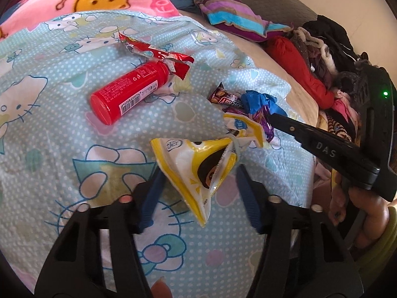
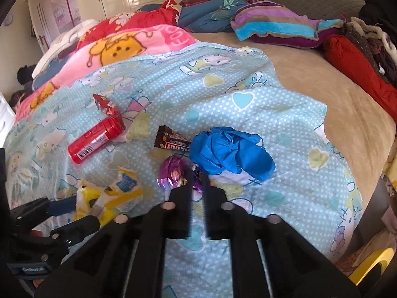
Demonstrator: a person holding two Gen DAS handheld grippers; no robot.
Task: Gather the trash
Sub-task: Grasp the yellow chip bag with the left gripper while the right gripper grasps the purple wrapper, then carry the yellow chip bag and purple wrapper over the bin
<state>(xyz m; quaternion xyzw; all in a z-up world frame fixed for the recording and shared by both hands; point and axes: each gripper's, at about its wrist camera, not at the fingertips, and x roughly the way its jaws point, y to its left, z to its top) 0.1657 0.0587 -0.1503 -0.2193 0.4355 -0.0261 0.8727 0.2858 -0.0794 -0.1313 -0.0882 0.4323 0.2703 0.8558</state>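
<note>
Left claw (image 1: 198, 186): jaws apart, one on each side of the yellow wrapper (image 1: 196, 171); the pads do not press it yet as far as can be seen.
Right claw (image 2: 197, 181): jaws together, pinched on the purple wrapper (image 2: 173, 173) at its near edge.
Yellow wrapper: lies crumpled on the quilt (image 1: 62, 129), between the left jaws, its pointed end toward the camera; a second yellow scrap (image 1: 244, 126) sits just ahead and to the right, seemingly joined by a thin strip.
Purple wrapper: at the right claw's tips, just left of the blue glove (image 2: 230, 151).
Step in hand: my reading is both claws are picking up wrappers at once.
Doing it well: close the left jaws squarely across the broad middle of the wrapper, not the slippery tip; lift slowly, since the joined scrap may trail or tear off. Keep the right pinch firm, as foil slides easily.
Risk: catching quilt cloth in the pads along with the wrapper.
Further ahead of left claw: red bottle (image 1: 124, 94) lying on its side, a red wrapper (image 1: 158, 52) touching its cap.
Ahead of right claw: brown bar wrapper (image 2: 171, 141), touching the glove.
In the way: the two claws work close together; the right one reaches in just right of the left jaws.
</note>
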